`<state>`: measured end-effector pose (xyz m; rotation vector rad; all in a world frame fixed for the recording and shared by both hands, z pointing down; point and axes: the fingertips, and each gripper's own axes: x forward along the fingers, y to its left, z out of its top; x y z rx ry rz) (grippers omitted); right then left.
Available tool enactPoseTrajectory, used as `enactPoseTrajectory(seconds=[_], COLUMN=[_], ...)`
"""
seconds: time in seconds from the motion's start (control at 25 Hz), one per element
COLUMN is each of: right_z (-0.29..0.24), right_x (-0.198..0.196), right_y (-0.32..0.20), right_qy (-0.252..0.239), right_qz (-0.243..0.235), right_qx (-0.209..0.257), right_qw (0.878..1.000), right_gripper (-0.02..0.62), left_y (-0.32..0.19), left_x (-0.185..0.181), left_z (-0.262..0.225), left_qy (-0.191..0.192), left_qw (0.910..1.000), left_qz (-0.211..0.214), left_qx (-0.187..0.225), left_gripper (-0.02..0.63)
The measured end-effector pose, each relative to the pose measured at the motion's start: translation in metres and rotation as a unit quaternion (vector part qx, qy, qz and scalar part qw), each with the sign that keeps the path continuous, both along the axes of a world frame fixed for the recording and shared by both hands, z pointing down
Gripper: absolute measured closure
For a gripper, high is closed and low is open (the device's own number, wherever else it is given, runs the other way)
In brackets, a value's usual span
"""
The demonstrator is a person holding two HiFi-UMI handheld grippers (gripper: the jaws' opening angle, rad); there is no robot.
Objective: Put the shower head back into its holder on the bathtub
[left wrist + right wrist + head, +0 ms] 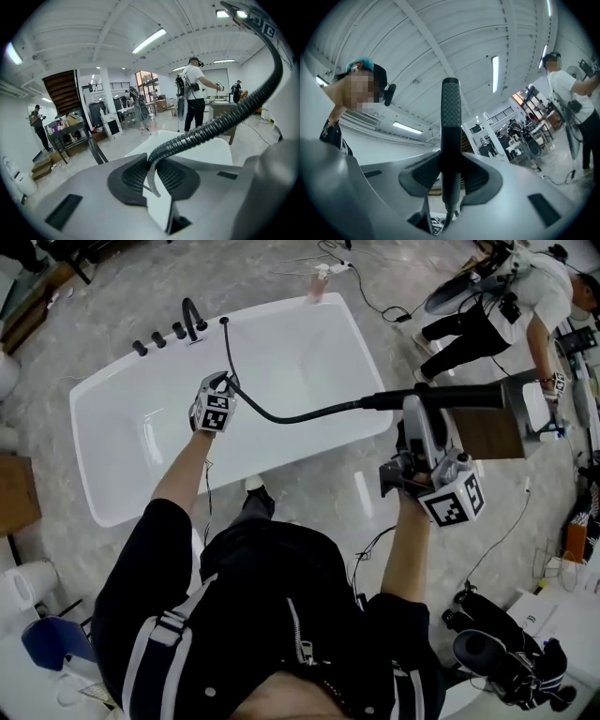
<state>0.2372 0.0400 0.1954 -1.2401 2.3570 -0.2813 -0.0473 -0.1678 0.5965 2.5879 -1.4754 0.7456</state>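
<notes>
Taps [157, 338] and a curved black spout [192, 320] sit in a row on the far left rim of the white bathtub [122, 493], as I see it from the head view. Just right of the spout a black hose [291, 416] comes out of a small fitting on the same rim and runs toward me across the tub. My left gripper [222, 385] has hold of it over the basin. In the left gripper view the two dark pads are drawn in almost together and press on the ribbed hose from both sides, with nothing else between them.

From that grip the hose sags in a curve over the basin and runs off to the right. Near the tub's right corner it joins the shower head [450, 397], a long black stick lying roughly level. Its free end reaches out past the tub, over a brown box [487, 432] on the floor, so it is off the rim and well apart from the taps.

My right gripper [412, 407] holds it near the hose end. The right gripper view shows the jaws closed narrowly on the black handle, pads touching it on either side, and the textured end stands up beyond them against the ceiling. Which fitting on the rim is the holder I cannot tell from here.

Far right, at the top of the head view, another person [506, 306] in a white top leans forward.
</notes>
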Motion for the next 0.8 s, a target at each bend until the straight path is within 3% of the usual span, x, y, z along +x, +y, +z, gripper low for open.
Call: enactPoseTrajectory(seconds=[0.24,0.44,0.6,0.8], right_z=[0.018,0.037,0.046,0.05], right_x=[-0.057,-0.11,-0.149,-0.172], right_y=[-0.042,-0.065,-0.077,-0.094], right_qy=[0.068,0.12,0.153,0.159], right_qz=[-0.017,-0.047,-0.065,-0.068], right_qx=[-0.008,0.0,0.009,0.012], right_qw=[0.997,0.992,0.986,0.985], right_gripper=[0.451,0.451,0.451,0.451], left_y=[-0.048,-0.085,-0.112,-0.142], left_x=[-0.033,-0.042,-0.048,-0.054], left_z=[-0.097,-0.177,-0.225,-0.274], left_qy=[0.037,0.039,0.038,0.038], left_qw=[0.995,0.985,0.9781,0.9698], left_qz=[0.001,0.021,0.032,0.031], left_qx=[0.093,0.167,0.202,0.239], left_gripper=[0.531,0.531,0.529,0.531])
